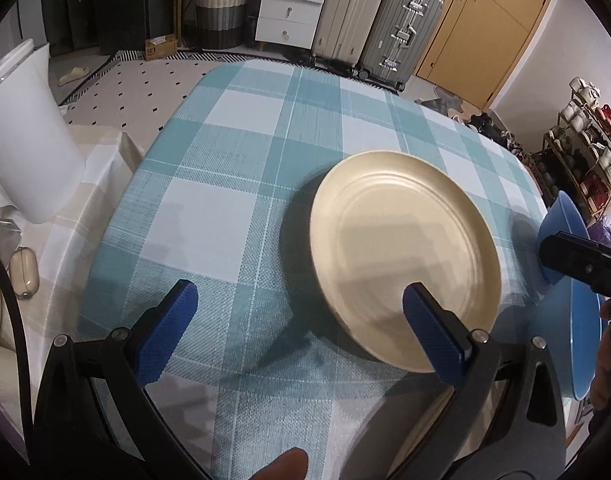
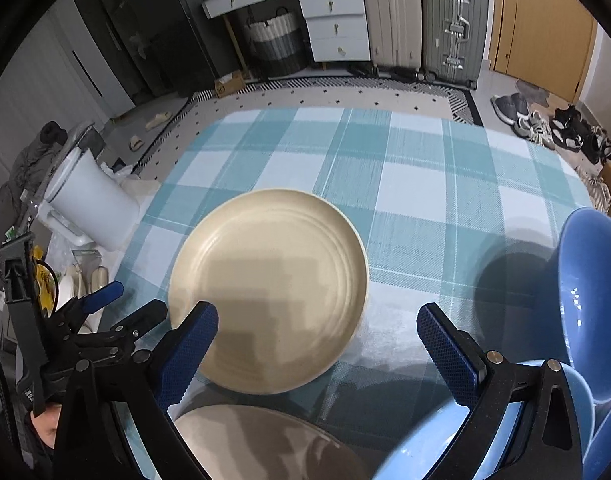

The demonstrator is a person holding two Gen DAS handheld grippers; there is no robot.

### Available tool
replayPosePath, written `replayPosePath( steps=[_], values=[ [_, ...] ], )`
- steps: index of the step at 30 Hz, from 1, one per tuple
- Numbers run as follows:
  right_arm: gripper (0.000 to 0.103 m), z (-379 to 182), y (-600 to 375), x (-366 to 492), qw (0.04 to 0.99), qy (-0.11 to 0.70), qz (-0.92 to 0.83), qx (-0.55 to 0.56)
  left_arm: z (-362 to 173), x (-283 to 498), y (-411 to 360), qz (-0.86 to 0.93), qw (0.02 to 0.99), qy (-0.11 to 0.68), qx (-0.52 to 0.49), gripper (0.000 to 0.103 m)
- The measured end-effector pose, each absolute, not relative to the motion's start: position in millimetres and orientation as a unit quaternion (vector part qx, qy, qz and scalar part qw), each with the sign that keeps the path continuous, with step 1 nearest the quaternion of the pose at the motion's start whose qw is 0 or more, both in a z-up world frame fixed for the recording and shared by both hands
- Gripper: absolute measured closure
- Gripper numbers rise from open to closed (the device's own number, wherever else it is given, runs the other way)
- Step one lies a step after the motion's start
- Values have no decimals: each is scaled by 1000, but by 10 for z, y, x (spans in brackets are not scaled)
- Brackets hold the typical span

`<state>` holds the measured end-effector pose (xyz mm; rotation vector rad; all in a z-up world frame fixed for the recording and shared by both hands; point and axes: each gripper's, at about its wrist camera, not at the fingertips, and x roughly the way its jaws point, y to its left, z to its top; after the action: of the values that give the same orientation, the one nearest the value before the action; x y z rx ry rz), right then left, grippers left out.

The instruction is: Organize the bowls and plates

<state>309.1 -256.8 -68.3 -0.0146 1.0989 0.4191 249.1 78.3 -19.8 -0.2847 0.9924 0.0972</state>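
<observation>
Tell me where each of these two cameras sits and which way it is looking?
Left wrist: rides on the left gripper, looking forward and down over the checked tablecloth at the cream plate; its own two open blue fingers and a fingertip at the bottom edge show.
Right wrist: rides on the right gripper, looking over the same cream plate, with blue bowls at right; its own open fingers show, and the left gripper at far left.
Shared: plate, tablecloth, white bucket, suitcases.
</observation>
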Motion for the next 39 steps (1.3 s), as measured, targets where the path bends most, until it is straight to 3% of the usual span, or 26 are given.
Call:
replayPosePath(
  steps=[5, 9, 12, 17, 25, 30, 34, 39],
  values=[
    [2, -820, -2517, 3210, 823, 534, 193, -15, -315, 2567, 808, 46, 862, 485, -143, 1],
    [13, -916, -2475, 3297, 813, 548, 193, -16, -384, 2617, 827, 47, 858, 491, -143, 1],
    [14, -983, -2432, 3344, 807, 558, 191, -21, -419, 2657, 836, 43, 857, 493, -144, 1],
    [19, -1115, -2382, 3399, 796, 574, 191, -29, -450, 2694, 836, 33, 857, 493, -144, 9],
    [30, -1222, -2341, 3427, 784, 591, 188, -30, -494, 2705, 758, 10, 855, 499, -143, 35],
    [48, -1274, -2352, 3469, 782, 599, 166, -39, -539, 2724, 667, 1, 853, 506, -129, 56],
    [52, -1293, -2416, 3510, 778, 606, 166, -18, -553, 2738, 618, -5, 852, 510, -119, 71],
    [67, -1293, -2431, 3527, 780, 605, 160, -17, -562, 2746, 587, -10, 850, 513, -118, 85]
  ],
)
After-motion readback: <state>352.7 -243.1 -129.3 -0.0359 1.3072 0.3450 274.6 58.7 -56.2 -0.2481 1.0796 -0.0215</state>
